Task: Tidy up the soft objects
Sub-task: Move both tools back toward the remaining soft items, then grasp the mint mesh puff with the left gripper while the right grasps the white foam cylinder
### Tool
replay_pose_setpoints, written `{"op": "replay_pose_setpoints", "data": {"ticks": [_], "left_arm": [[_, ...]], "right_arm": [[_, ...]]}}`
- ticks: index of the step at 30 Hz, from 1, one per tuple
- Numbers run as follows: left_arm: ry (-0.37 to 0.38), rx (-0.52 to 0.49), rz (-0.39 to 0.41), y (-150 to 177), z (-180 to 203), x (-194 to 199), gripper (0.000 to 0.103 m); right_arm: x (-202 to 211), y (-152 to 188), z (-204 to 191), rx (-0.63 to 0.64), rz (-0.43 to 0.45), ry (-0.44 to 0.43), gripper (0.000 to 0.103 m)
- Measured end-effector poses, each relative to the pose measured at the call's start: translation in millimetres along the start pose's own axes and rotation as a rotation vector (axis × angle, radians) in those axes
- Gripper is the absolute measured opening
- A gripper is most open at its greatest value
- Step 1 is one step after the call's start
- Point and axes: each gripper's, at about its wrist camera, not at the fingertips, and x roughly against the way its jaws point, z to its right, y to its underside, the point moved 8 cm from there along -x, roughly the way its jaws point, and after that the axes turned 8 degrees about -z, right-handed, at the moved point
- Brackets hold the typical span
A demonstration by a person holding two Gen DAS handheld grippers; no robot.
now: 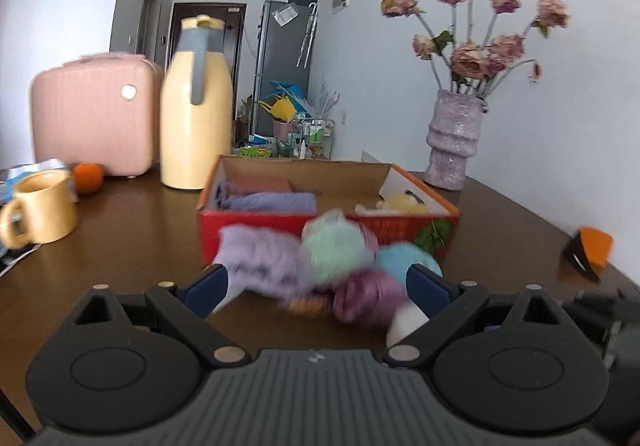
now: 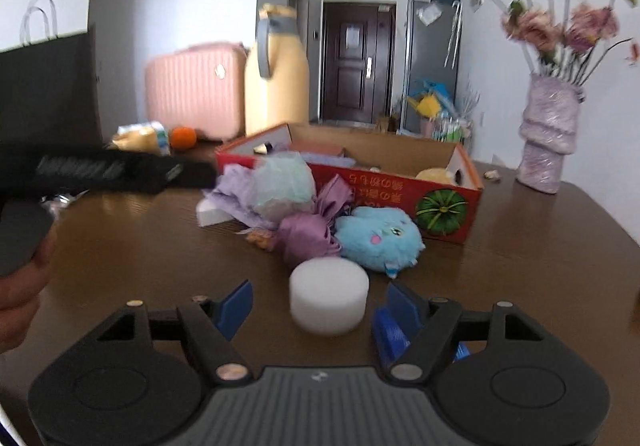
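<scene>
Both tongs, left [image 1: 316, 286] and right [image 2: 316, 306], are spread and empty over the worktop [image 2: 520, 246], the right framing the white foam puck [image 2: 329, 296] before the red box [image 2: 404, 193], so closing on it looks next.

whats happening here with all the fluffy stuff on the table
A person with a gripper in each hand is sorting soft things into the red cardboard box. Folded cloths and a yellow toy already lie inside. The open right gripper sits around the white sponge, not yet closed. The left gripper, also open, faces the pile with the blue plush.
</scene>
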Motion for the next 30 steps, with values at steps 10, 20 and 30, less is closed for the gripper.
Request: {"op": "replay_pose_setpoints", "data": {"ticks": [10,20,30], "left_arm": [[0.050,0.066,-0.146,-17.0,-1.8,-93.7,0.031],[0.108,0.083,-0.038,-22.6,9.8,-12.9,0.021],[0.181,0.026,-0.086,-90.6,20.7,-46.4,0.021]], "right_arm": [[-56.0,-7.9,18.4,-0.065,-0.099,-0.058,0.053],[16.0,-4.0,21.6,-0.092,0.024,-0.117,0.053],[6.2,-85.6,67.6,-0.078,0.087,-0.123,0.053]]}}
